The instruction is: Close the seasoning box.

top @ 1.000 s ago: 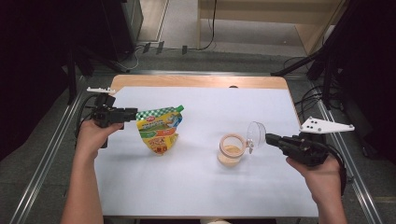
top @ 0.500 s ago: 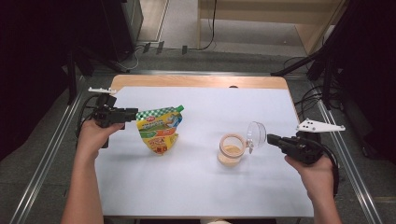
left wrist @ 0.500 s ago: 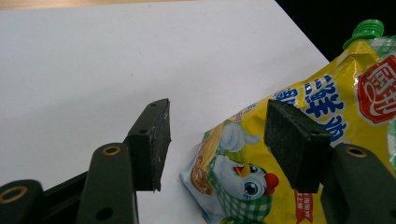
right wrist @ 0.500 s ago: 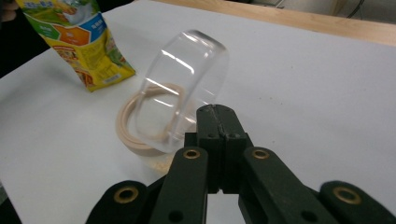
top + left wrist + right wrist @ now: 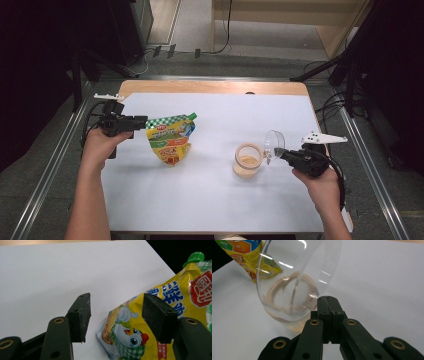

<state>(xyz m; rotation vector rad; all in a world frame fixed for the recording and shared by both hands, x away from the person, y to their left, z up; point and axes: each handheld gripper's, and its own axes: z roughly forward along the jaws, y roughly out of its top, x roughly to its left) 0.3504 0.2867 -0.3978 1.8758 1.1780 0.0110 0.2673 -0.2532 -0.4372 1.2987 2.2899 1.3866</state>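
From above, the left hand-held gripper (image 5: 142,121) sits level at the top left corner of the upright yellow-and-green spout pouch (image 5: 170,140), while the right hand-held gripper (image 5: 278,153) holds a clear lid (image 5: 274,143) tilted just beside the open jar (image 5: 247,160) of tan powder. The left gripper view adds what the high view cannot settle: the jaws stand apart, one on each side of the pouch's (image 5: 160,315) edge, with daylight between the pads and the printed foil, and the green cap (image 5: 194,258) shows at the top. The right gripper view shows its jaws pressed together on the rim of the lid (image 5: 297,280), with the jar's mouth seen through the clear plastic. A white sheet (image 5: 225,190) covers the counter (image 5: 210,87), whose wooden edge shows along the far side. Metal rails run along both sides, over grey floor with cables. Pouch and jar stand well apart, with bare white sheet between them and toward the near edge.
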